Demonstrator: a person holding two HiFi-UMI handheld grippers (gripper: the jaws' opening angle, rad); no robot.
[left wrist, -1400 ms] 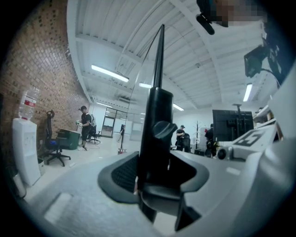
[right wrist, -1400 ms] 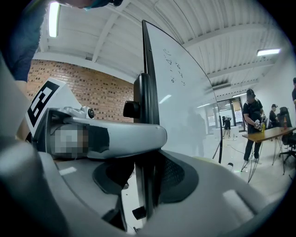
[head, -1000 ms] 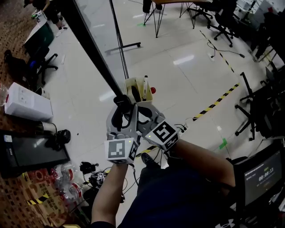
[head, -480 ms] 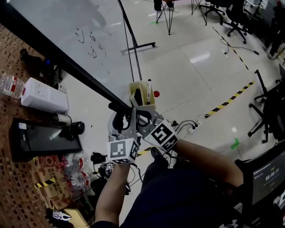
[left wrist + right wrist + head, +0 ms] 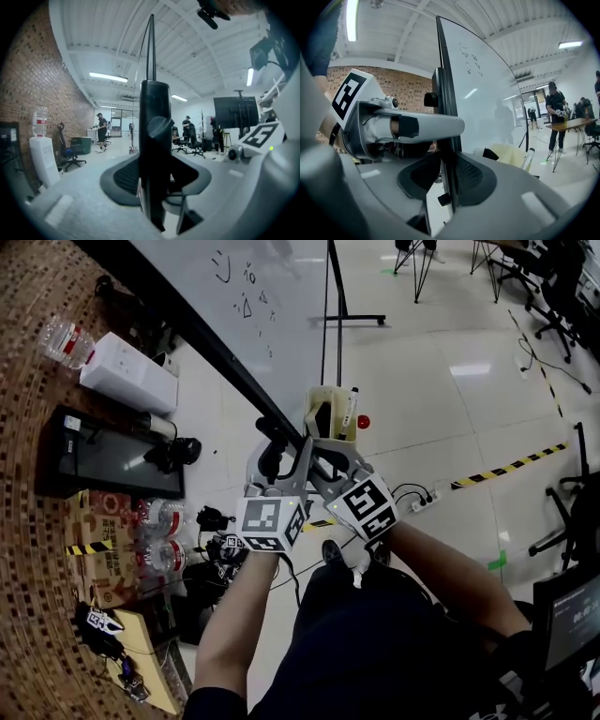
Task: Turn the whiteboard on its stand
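Where the whiteboard (image 5: pixel 281 306) slanted over the floor (image 5: pixel 441 409) on its stand (image 5: pixel 361 321), the left claw (image 5: pixel 269 457) was clamped on its black frame (image 5: pixel 152 140). Beside it the right claw (image 5: pixel 319 460), whose jaws had just been closing, pinched the same edge.

Black-framed whiteboard (image 5: pixel 487 93) edge-on between the newly closing jaws of the right hand-held gripper (image 5: pixel 449 180)

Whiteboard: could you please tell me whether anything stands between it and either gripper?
Nothing visible does. The left gripper grips the whiteboard frame; the right gripper has just been closing its jaws onto it too.
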